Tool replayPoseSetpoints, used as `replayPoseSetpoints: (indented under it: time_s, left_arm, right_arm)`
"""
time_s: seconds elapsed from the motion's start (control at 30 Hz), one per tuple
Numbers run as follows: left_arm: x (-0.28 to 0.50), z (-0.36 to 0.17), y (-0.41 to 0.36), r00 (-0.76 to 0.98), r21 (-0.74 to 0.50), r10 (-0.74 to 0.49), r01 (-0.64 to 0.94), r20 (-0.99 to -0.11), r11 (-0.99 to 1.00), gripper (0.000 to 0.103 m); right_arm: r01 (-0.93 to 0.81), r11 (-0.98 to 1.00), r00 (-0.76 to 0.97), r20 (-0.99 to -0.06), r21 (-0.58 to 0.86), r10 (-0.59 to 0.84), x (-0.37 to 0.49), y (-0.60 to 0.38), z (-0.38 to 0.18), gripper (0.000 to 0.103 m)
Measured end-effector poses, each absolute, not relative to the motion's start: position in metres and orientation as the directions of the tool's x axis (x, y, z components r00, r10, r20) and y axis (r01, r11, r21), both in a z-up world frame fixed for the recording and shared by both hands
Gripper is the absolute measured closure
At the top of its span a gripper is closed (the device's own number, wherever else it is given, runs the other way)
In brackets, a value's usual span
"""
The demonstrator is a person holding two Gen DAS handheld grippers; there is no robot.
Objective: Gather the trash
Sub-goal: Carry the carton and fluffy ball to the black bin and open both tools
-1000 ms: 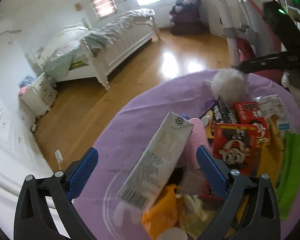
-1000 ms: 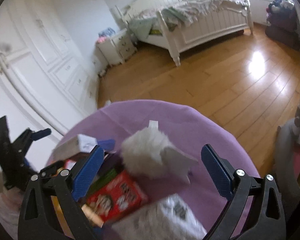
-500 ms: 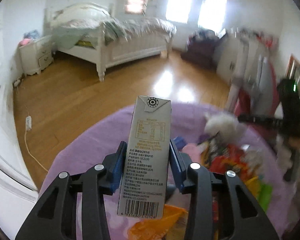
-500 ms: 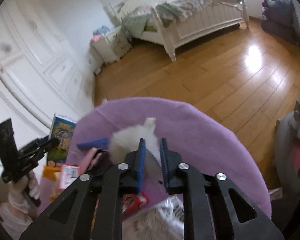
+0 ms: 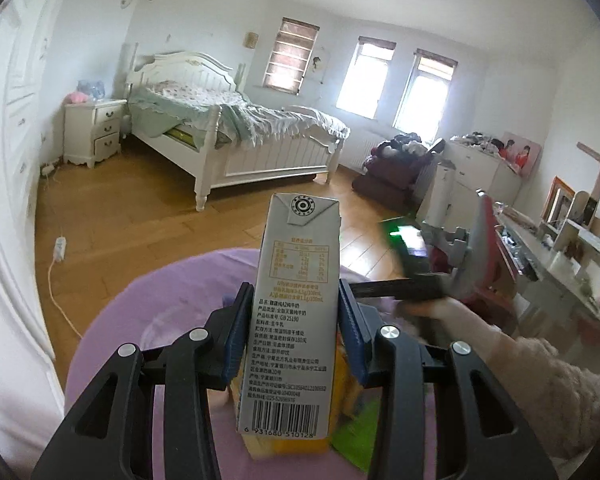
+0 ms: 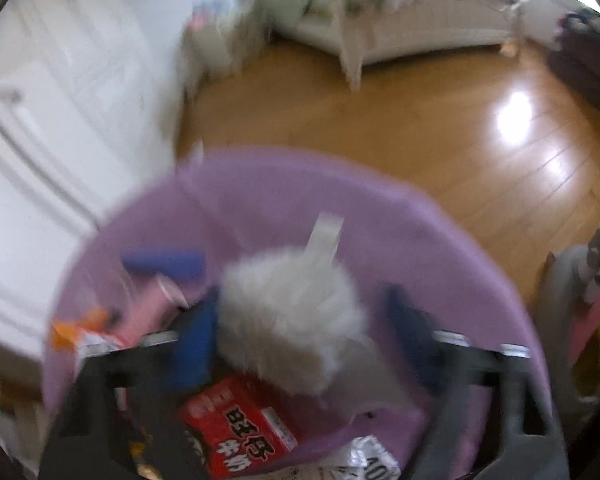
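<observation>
While your left gripper (image 5: 296, 332) clamps the milk carton (image 5: 292, 320), your right gripper (image 6: 300, 344) has just opened — white fluffy ball (image 6: 292, 320) between, ungripped.

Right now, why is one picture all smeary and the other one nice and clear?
Right wrist view: the whole frame is smeared by motion, so the white fluffy thing and red box look soft, with window glare on the floor. Left wrist view: sharp enough to show the milk carton print and barcode; only the other gripper at the right is blurred, and walls bend at the fisheye edges.
</observation>
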State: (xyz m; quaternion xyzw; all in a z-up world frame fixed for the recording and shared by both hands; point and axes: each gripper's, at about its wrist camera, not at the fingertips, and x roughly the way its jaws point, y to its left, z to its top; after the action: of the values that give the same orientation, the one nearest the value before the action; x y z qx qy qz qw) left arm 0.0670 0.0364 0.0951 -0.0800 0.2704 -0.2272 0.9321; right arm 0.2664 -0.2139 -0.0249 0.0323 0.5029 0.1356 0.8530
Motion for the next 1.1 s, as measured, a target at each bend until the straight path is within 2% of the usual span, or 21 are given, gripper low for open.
replayPoseSetpoints:
  time_s: [0.07, 0.1, 0.23, 0.4, 0.6, 0.7, 0.83, 1.1]
  left_arm:
    - [0.054, 0.095, 0.037, 0.752, -0.278, -0.467, 0.377, -0.466, 0.884, 0.062]
    - [0.049, 0.096, 0.036, 0.752, -0.276, -0.466, 0.376, -0.466, 0.884, 0.062]
    - [0.043, 0.095, 0.029, 0.744, -0.295, -0.486, 0.388, -0.460, 0.873, 0.062]
    - [0.032, 0.096, 0.003, 0.732, -0.274, -0.524, 0.447, -0.436, 0.852, 0.062]
    - [0.029, 0.086, -0.064, 0.650, -0.300, -0.634, 0.560, -0.419, 0.772, 0.062]
    - [0.033, 0.076, -0.115, 0.565, -0.338, -0.704, 0.623, -0.430, 0.706, 0.062]
    - [0.031, 0.055, -0.195, 0.410, -0.414, -0.797, 0.695, -0.443, 0.588, 0.062]
    - [0.031, -0.004, -0.343, 0.170, -0.458, -0.812, 0.753, -0.559, 0.473, 0.062]
  right_arm:
    - [-0.208, 0.962, 0.486, -0.835, 0.176, 0.258, 0.258, -0.211, -0.021, 0.054]
    - [-0.202, 0.956, 0.493, -0.821, 0.213, 0.287, 0.253, -0.215, -0.017, 0.060]
    - [-0.173, 0.926, 0.619, -0.694, 0.337, 0.368, 0.208, -0.250, 0.025, 0.060]
    - [-0.218, 0.857, 0.709, -0.528, 0.467, 0.467, 0.124, -0.298, 0.075, 0.060]
    - [-0.164, 0.834, 0.816, -0.403, 0.527, 0.415, -0.003, -0.384, 0.091, 0.060]
    - [-0.076, 0.823, 0.855, -0.388, 0.562, 0.343, -0.054, -0.432, 0.072, 0.060]
    - [0.088, 0.814, 0.868, -0.445, 0.574, 0.220, -0.109, -0.495, 0.038, 0.060]
    - [0.315, 0.690, 0.842, -0.528, 0.652, 0.115, -0.169, -0.576, -0.046, 0.059]
